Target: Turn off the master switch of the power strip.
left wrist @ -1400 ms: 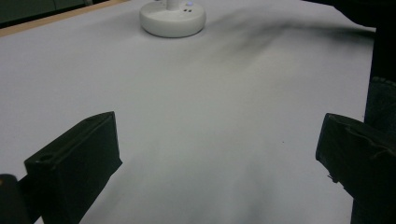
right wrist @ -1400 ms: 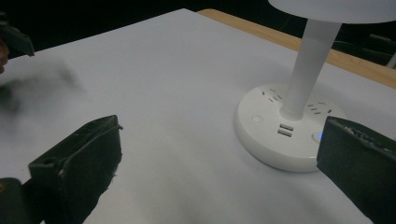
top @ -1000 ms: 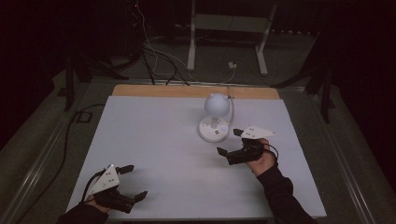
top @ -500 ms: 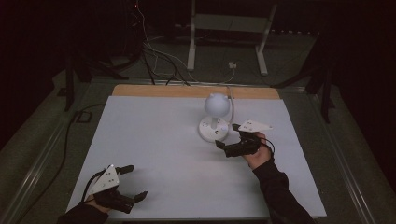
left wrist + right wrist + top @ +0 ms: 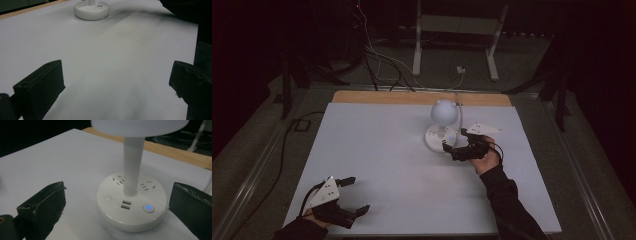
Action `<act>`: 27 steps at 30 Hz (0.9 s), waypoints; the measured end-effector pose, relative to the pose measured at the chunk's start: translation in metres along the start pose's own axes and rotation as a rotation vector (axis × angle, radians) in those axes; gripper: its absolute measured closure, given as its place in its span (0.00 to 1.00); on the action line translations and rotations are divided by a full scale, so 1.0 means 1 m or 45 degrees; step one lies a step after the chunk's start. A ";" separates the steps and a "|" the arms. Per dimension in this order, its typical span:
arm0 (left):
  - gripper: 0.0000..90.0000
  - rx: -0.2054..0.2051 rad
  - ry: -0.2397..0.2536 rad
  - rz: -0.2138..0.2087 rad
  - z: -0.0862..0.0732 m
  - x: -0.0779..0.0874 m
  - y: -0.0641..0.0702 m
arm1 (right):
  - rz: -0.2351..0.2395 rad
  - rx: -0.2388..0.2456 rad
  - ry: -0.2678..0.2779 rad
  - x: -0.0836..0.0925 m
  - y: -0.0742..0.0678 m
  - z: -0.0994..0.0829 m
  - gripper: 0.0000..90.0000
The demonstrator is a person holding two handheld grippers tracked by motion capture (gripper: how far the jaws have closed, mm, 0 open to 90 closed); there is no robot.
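Lamp (image 5: 442, 125), white, w/ round base and globe-ish shade on a straight stem, stands upright on the white worktop (image 5: 377, 150), just ahead of the right claw (image 5: 456, 143) and well apart from the left claw (image 5: 353, 195). Right claw is wide open, holding nothing; in the right gripper view the base (image 5: 132, 204) sits between and just beyond its two black jaws, not touching either as far as can be seen. On the base's near side: a blue-lit round button (image 5: 148, 207) toward the right jaw, two USB ports (image 5: 126, 204) in the middle, a plain round button (image 5: 108, 198) toward the left jaw; socket slots (image 5: 119, 180) on top either side of the stem (image 5: 132, 165). Shade (image 5: 138, 126) hangs over the base at the top edge of that view. Left claw is also wide open and empty, low over the worktop's near-left corner; in the left gripper view the lamp base (image 5: 91, 9) is far ahead, bare worktop betw. the jaws. Dark sleeve (image 5: 507, 200) runs back from the right claw. Wooden strip (image 5: 422, 97) edges the worktop beyond the lamp; a white cable (image 5: 458, 107) leaves the lamp on its far side.
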State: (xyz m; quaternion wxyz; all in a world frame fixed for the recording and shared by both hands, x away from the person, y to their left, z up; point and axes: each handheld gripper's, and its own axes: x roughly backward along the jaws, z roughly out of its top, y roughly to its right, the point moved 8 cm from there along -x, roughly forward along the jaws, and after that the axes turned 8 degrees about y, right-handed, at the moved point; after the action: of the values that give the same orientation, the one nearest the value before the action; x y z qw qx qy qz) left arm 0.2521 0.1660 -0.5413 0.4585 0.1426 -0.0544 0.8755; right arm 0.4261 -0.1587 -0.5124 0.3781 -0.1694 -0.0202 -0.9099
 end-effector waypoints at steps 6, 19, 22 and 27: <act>0.00 0.000 -0.001 0.000 0.000 0.000 0.000 | -0.040 -0.032 -0.023 -0.008 0.009 -0.003 0.04; 0.00 0.002 -0.001 -0.001 0.000 0.000 0.000 | -0.118 -0.097 -0.030 -0.020 0.024 -0.002 0.19; 0.00 0.004 0.000 -0.003 0.000 0.000 0.000 | -0.159 -0.125 -0.015 -0.022 0.029 -0.002 0.20; 0.00 0.005 -0.002 -0.003 0.000 0.000 0.000 | -0.248 -0.191 -0.028 -0.023 0.040 -0.004 0.35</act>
State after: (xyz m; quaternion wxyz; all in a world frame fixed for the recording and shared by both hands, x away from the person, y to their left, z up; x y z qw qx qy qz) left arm 0.2522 0.1662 -0.5414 0.4591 0.1443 -0.0529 0.8750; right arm 0.4681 -0.1719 -0.5277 0.2739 -0.2043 0.0275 -0.9394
